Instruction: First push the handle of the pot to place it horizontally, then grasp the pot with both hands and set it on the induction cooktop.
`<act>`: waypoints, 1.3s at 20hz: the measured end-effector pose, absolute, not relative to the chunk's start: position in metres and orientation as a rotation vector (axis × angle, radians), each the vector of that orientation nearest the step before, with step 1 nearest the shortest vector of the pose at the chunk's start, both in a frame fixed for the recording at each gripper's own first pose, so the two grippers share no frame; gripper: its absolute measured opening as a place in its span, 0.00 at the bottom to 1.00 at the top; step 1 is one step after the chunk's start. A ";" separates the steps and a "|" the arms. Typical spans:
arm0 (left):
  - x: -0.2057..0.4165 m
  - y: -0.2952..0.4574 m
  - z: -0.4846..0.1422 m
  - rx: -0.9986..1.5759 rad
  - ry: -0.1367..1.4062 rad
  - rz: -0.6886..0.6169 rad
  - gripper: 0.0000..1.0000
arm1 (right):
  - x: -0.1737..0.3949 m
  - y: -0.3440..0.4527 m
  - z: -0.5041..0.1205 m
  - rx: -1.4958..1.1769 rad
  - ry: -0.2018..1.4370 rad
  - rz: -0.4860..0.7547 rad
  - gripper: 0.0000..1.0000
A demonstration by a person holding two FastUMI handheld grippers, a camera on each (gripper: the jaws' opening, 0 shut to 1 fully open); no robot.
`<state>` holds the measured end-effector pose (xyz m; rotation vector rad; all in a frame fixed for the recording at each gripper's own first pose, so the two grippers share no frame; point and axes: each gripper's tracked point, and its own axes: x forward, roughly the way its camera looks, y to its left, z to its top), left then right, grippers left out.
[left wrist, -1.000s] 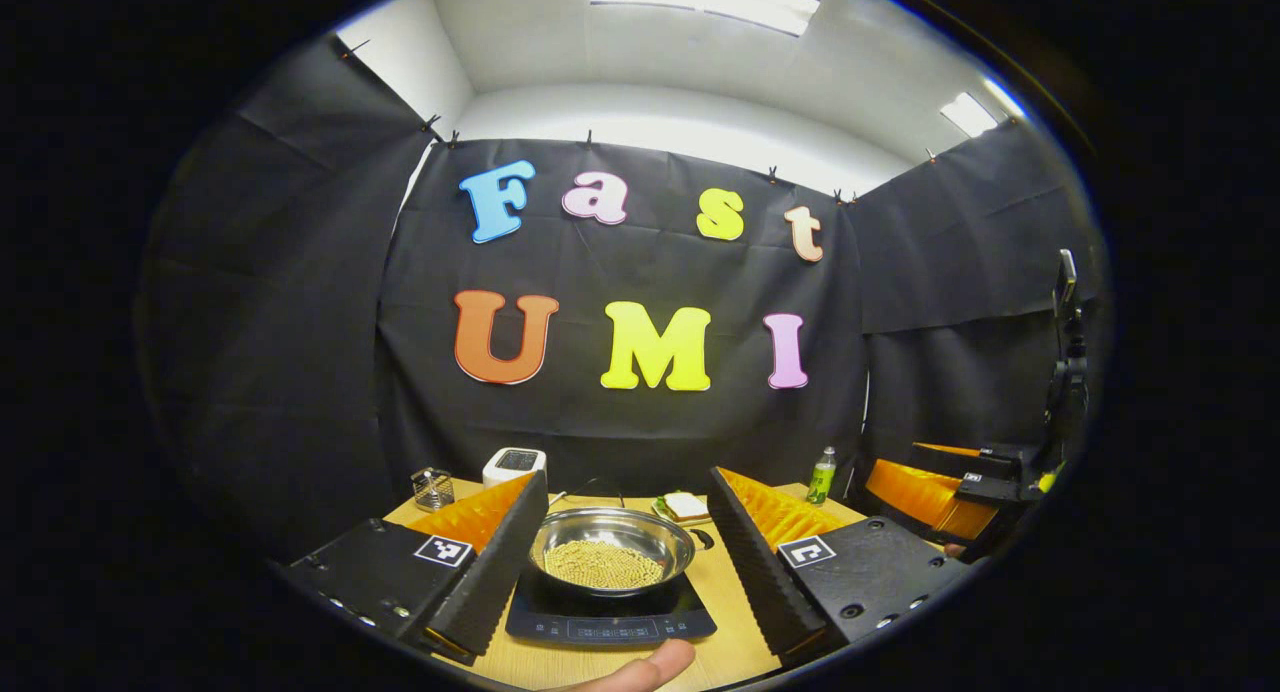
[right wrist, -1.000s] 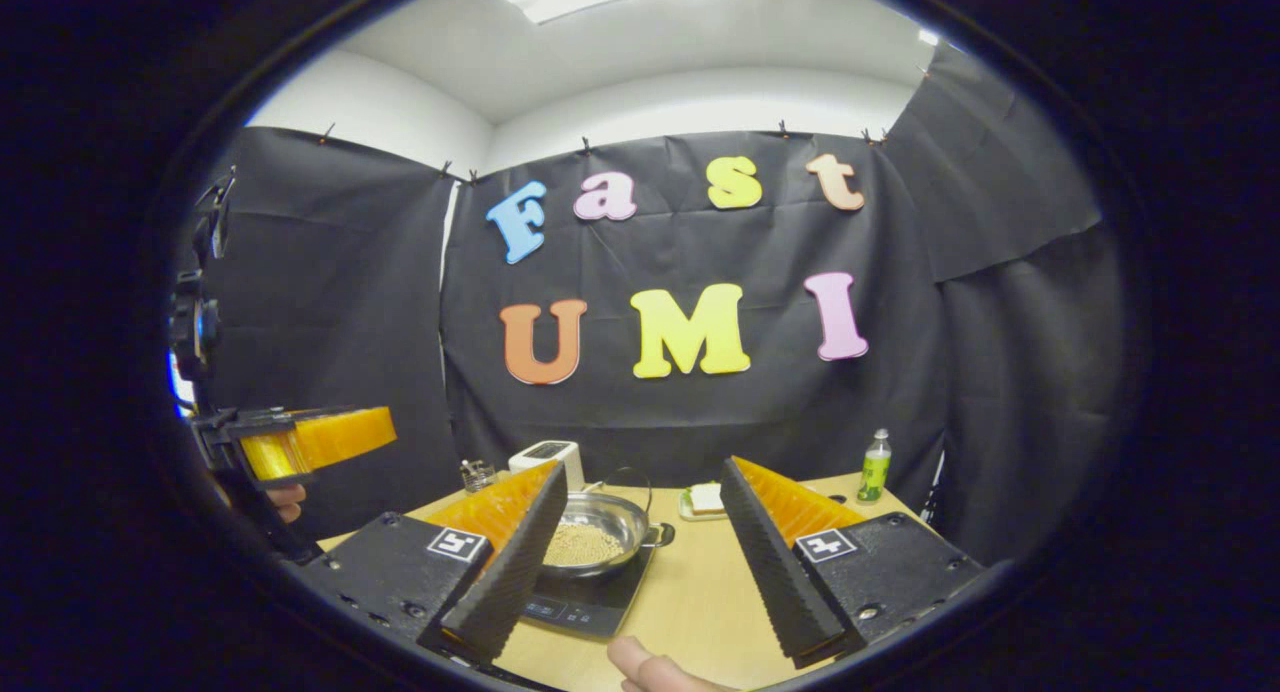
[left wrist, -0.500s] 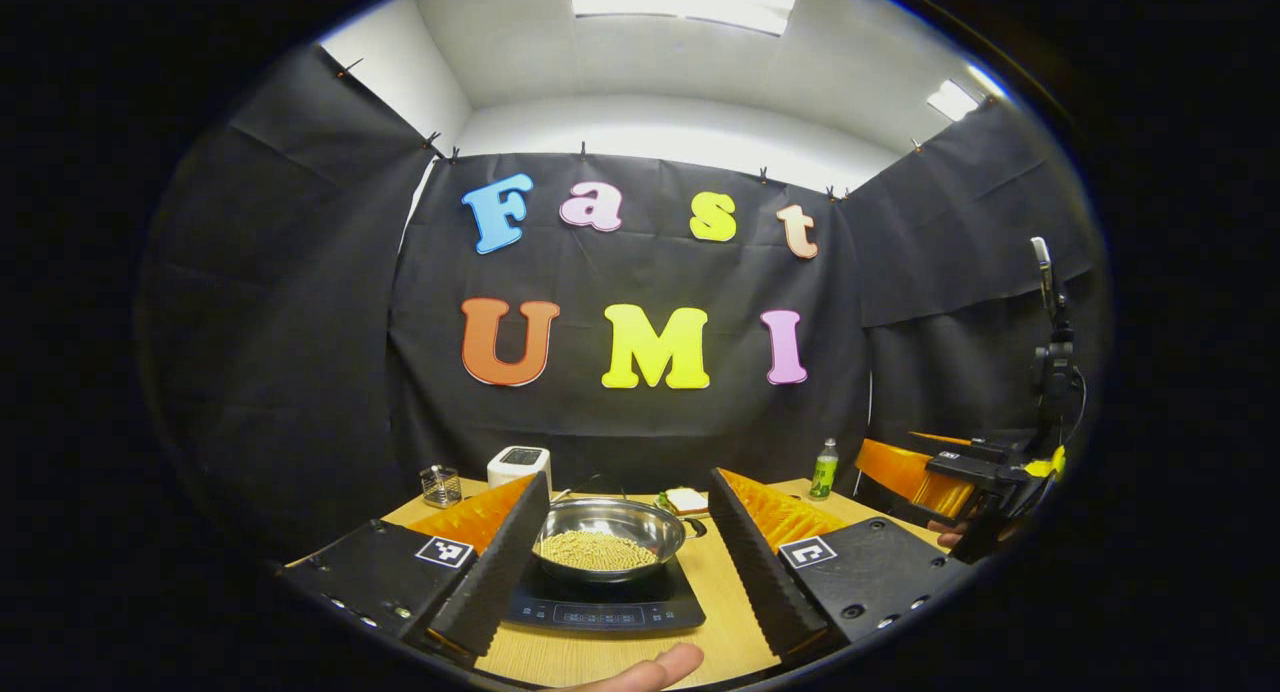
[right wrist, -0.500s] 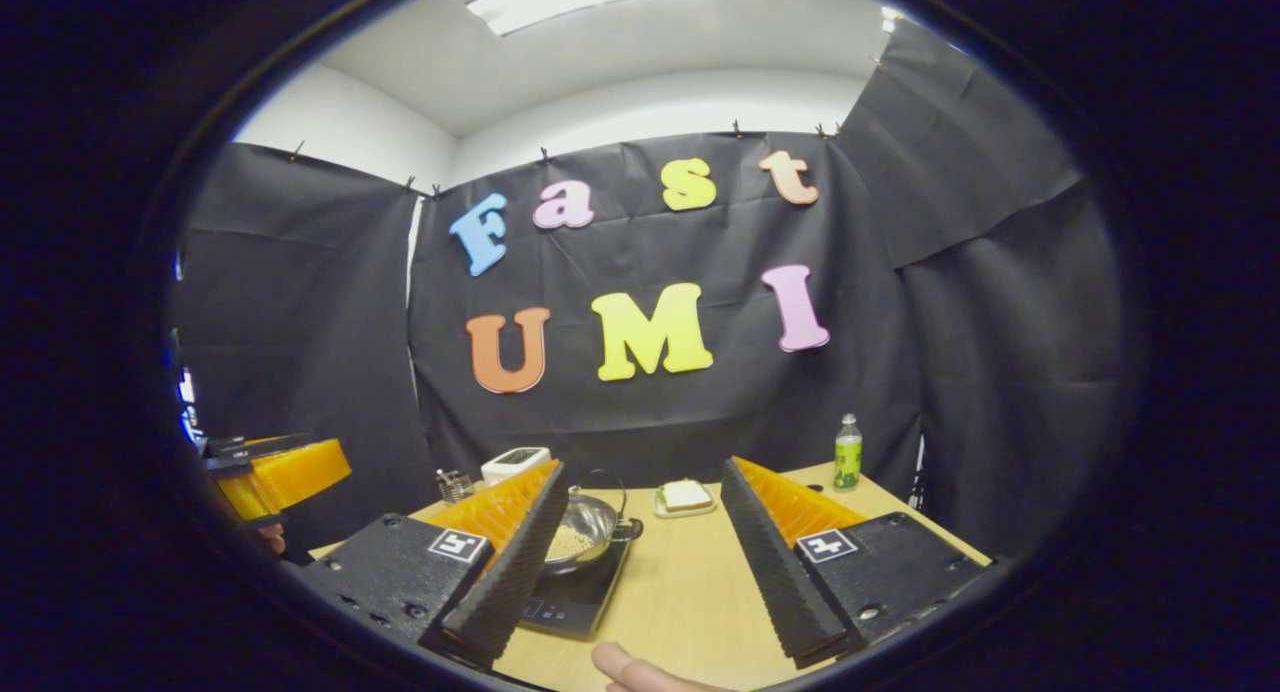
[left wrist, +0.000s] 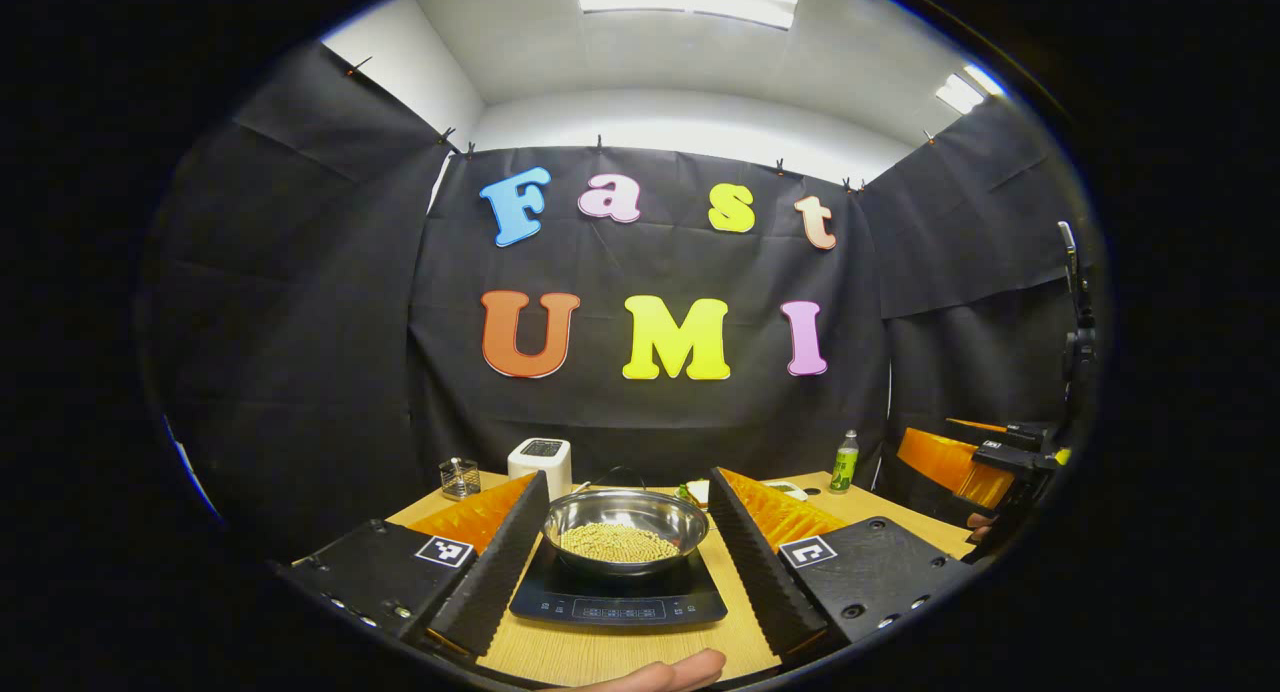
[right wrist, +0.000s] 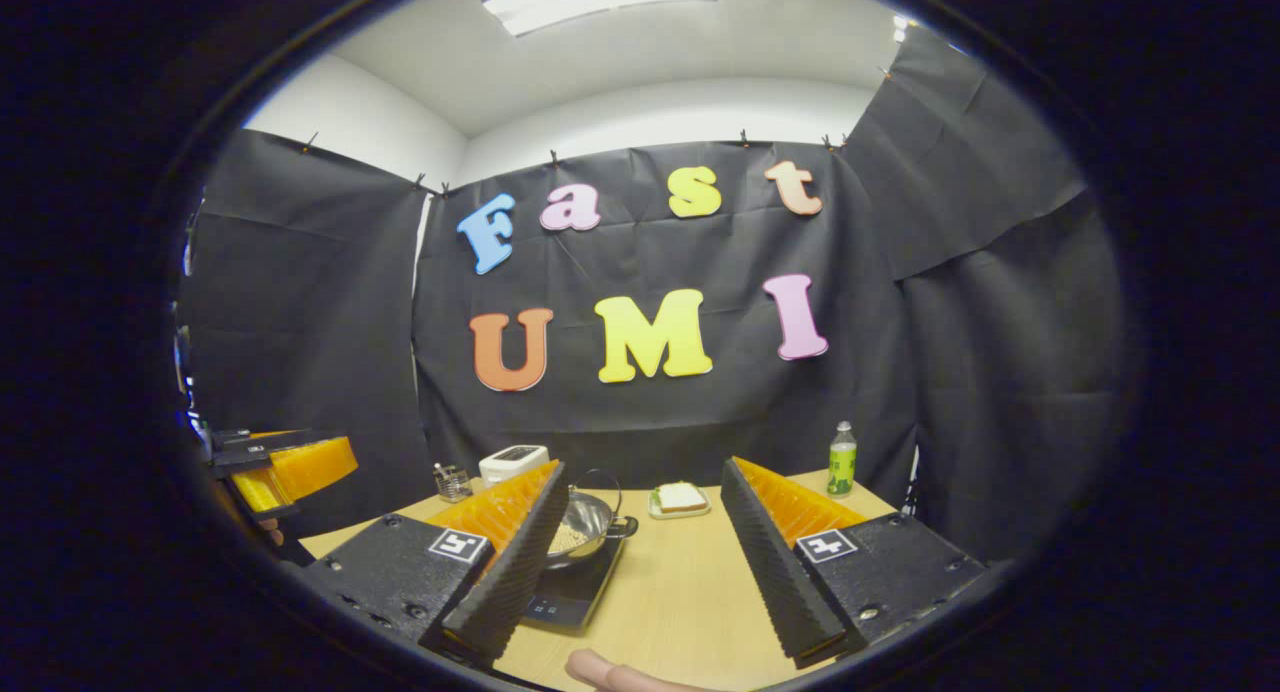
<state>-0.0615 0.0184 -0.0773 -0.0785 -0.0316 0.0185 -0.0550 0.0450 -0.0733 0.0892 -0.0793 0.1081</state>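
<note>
Already the pot (left wrist: 625, 532), filled with small yellowish grains, sits on the induction cooktop (left wrist: 618, 602) on the wooden table (right wrist: 680, 582). Both the left gripper (left wrist: 625, 562) and the right gripper (right wrist: 640, 562) hang above the near table edge with jaws spread wide, holding nothing. Farther back stand a white box (left wrist: 540, 460), a green bottle (right wrist: 842, 460) and a plate with a sandwich (right wrist: 680, 499).

Wooden table (left wrist: 600, 657) under induction cooktop (left wrist: 618, 602)
</note>
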 end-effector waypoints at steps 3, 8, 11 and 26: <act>-0.062 0.026 -0.076 -0.077 -0.035 0.031 0.95 | -0.062 0.046 -0.068 0.075 -0.087 0.102 0.96; -0.064 0.029 -0.071 -0.085 -0.051 0.031 0.95 | -0.071 0.048 -0.059 0.066 -0.109 0.101 0.96; -0.065 0.025 -0.068 -0.060 -0.058 0.026 0.95 | -0.071 0.047 -0.059 0.071 -0.111 0.099 0.96; -0.071 0.018 -0.066 -0.042 -0.065 0.001 0.95 | -0.064 0.053 -0.051 0.108 -0.125 0.115 0.96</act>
